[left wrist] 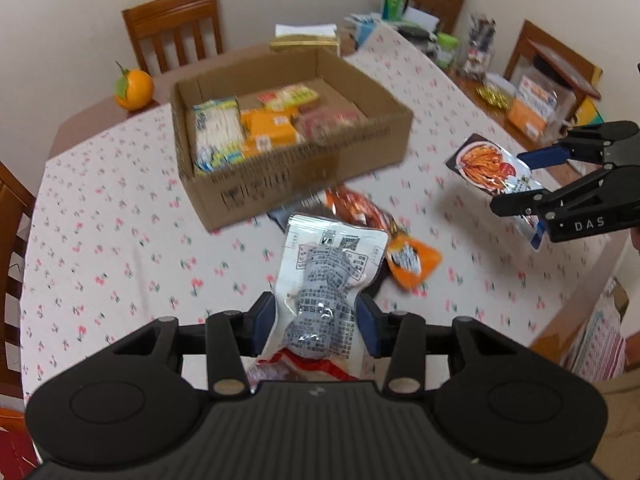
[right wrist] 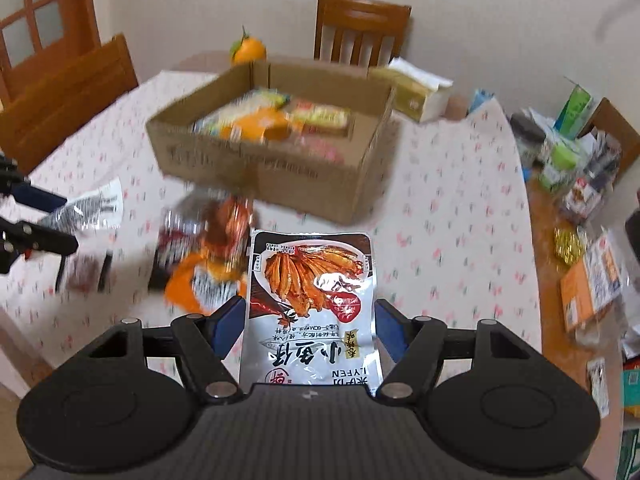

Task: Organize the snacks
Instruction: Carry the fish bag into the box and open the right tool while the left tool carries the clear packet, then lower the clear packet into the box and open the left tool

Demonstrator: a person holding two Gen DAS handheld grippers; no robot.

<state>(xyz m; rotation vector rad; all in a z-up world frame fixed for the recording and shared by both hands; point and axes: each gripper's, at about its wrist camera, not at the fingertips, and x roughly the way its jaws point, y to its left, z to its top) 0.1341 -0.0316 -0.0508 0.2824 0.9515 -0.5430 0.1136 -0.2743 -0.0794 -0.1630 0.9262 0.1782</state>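
Note:
My left gripper (left wrist: 318, 316) is shut on a white vacuum pouch (left wrist: 332, 264) with grey contents, held above the flowered tablecloth. My right gripper (right wrist: 310, 328) is shut on a silver dried-fish packet (right wrist: 310, 280), its blue pads pressing both side edges. In the left wrist view the right gripper (left wrist: 520, 184) hangs at the right with the fish packet (left wrist: 486, 164) off the table. The right wrist view shows the left gripper (right wrist: 60, 220) at the left edge with its pouch (right wrist: 96, 208). Beyond both stands an open cardboard box (left wrist: 300, 176) (right wrist: 280, 172) holding several snack packs. Loose orange and red packets (left wrist: 412, 260) (right wrist: 208, 276) lie between box and grippers.
An orange fruit (left wrist: 134, 88) sits at the table's far corner behind the box. A tissue box (right wrist: 416, 88) stands beside the box. Cartons and bags (right wrist: 580, 168) crowd the table's right side. Wooden chairs (left wrist: 172, 28) ring the table.

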